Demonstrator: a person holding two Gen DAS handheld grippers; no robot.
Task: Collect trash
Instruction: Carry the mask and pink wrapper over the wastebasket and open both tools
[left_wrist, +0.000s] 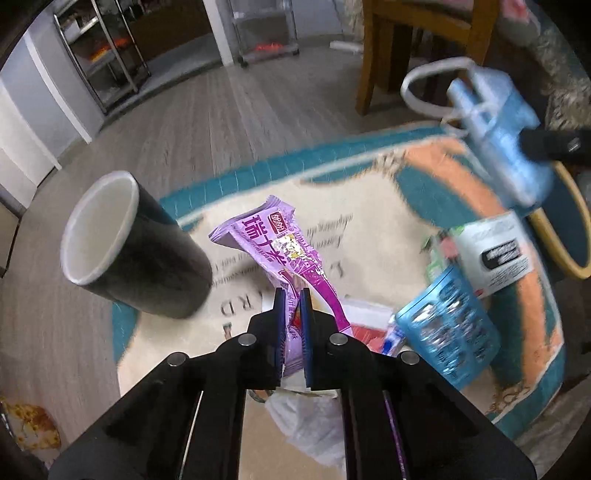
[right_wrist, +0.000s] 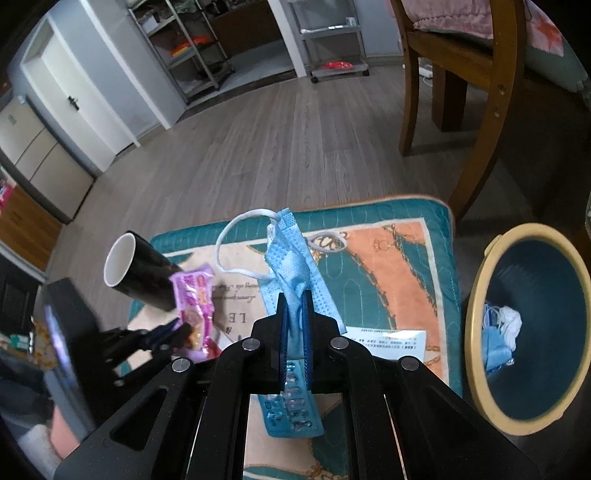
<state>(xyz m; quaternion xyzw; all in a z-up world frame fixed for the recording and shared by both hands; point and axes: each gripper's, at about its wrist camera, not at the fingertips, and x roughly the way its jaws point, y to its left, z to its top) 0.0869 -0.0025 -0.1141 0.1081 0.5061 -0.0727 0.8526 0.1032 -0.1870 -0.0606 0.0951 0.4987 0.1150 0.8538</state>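
Note:
My left gripper is shut on the lower end of a purple snack wrapper, which sticks up past the fingertips above the patterned rug. The right wrist view shows the same wrapper in the left gripper at the left. My right gripper is shut on a crumpled blue face mask whose white ear loops dangle. That mask hangs at the upper right of the left wrist view. A yellow-rimmed bin stands right of the rug with masks and tissue inside.
A black paper cup lies on its side at the rug's left edge. On the rug lie a blue blister pack, a white labelled box, a crumpled tissue and a printed slip. A wooden chair stands behind.

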